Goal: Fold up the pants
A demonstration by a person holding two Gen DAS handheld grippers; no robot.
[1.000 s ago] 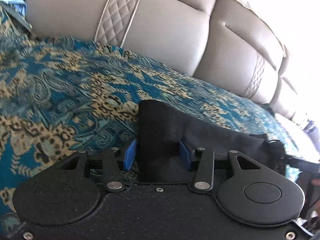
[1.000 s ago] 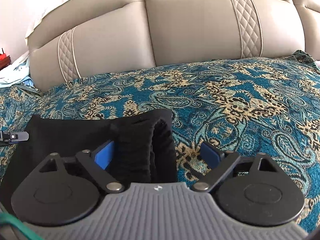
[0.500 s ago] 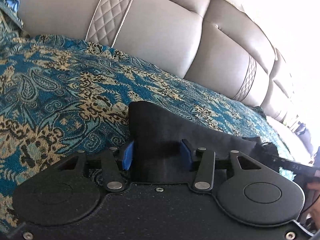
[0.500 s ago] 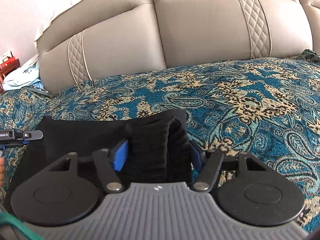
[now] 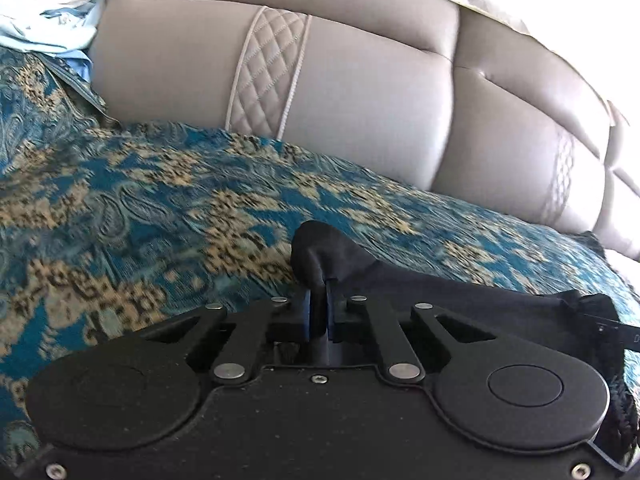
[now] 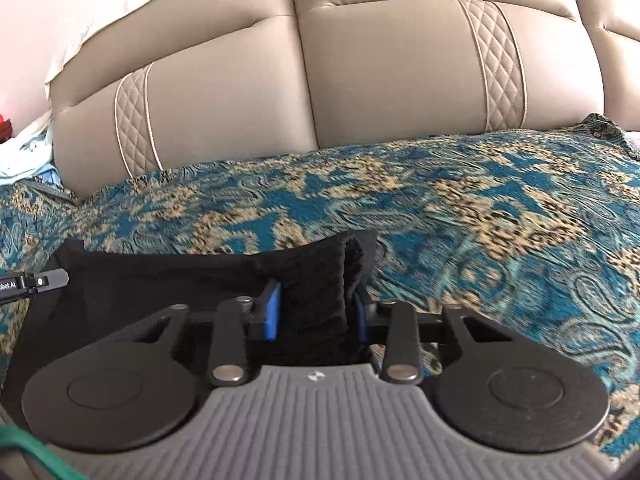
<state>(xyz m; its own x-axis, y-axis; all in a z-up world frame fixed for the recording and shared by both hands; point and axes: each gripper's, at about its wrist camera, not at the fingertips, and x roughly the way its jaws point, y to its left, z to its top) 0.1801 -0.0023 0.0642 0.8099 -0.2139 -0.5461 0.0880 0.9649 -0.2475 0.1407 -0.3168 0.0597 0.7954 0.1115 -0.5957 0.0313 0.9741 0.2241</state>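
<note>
A padded beige headboard (image 5: 360, 92) with quilted diamond strips fills the back of both views, and below it spreads the bed's cover (image 6: 480, 208), a teal and tan paisley weave. On the left side, where the cover meets the headboard, lies a pale blue cloth (image 5: 44, 28). The black pants (image 6: 168, 280) lie on the cover near the front of both views, stretched across between the two tools. The left tongs (image 5: 318, 314) are pressed nearly together, pinching a thin bunched fold of the pants that bulges up just beyond the blue pads (image 5: 307, 316). The right tongs (image 6: 316, 314) stand wider, their blue pads (image 6: 272, 312) closed against a thick ribbed band of the pants, which fills the gap between them. In the right wrist view, the tip of the other tool shows at the left edge, over the far end of the pants.
</note>
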